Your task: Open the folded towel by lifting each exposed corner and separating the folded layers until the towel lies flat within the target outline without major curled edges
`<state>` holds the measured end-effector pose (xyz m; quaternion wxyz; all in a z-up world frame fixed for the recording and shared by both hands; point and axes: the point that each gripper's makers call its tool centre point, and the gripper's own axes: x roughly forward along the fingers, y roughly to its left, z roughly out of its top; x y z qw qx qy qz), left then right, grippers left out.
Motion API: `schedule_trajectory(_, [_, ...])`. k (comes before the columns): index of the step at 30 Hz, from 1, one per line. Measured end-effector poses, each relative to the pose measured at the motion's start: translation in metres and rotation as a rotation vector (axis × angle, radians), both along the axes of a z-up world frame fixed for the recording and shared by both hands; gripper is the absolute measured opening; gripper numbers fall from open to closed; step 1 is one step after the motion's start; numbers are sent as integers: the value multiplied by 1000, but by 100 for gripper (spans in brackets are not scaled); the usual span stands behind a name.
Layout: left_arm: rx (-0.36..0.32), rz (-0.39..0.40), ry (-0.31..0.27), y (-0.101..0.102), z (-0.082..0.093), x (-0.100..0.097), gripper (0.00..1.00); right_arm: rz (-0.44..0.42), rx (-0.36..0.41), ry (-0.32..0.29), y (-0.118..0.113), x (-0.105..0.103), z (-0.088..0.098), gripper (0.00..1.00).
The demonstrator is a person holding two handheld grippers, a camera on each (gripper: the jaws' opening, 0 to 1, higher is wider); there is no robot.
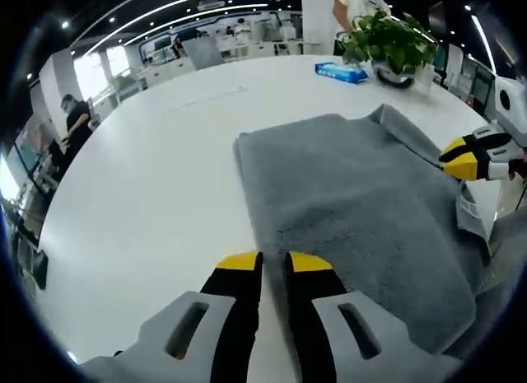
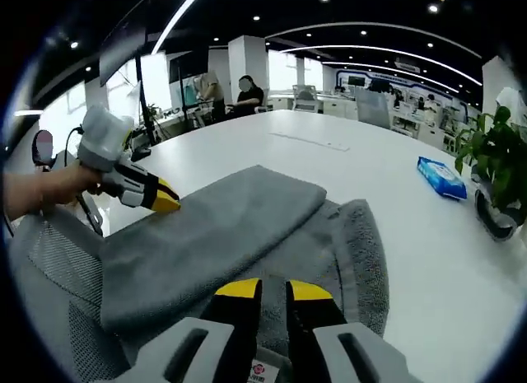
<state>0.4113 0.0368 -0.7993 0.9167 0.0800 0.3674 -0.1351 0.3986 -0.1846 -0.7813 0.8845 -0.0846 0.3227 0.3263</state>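
the folded towel [image 1: 354,202] lies at one o'clock of the left gripper [image 1: 274,263], fingers narrow, right gripper [image 2: 274,291] alike.

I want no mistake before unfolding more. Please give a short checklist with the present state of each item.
1. Towel is on the table: ok.
2. Towel is flat: not ok, one layer is folded over.
3. Left gripper is at the towel edge, fingers nearly shut, nothing between: ok.
4. Right gripper is holding cloth: cannot tell.
5. Plant and blue pack are apart from the towel: ok.
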Motion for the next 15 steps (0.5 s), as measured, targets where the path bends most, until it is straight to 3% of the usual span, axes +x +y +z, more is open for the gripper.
schedule_trajectory(4, [-52, 48, 9, 5, -2, 3, 11, -94, -41, 64, -23, 1, -14, 10])
schedule_trajectory(8, [-137, 113, 33, 6, -4, 2, 11, -98, -52, 79, -26, 1, -18, 10])
schedule_trajectory(10, [-119, 105, 31, 8, -6, 3, 11, -99, -58, 85, -26, 0, -19, 10])
schedule_trajectory(15, [-163, 121, 38, 6, -6, 2, 6, -83, -79, 108, -24, -4, -26, 10])
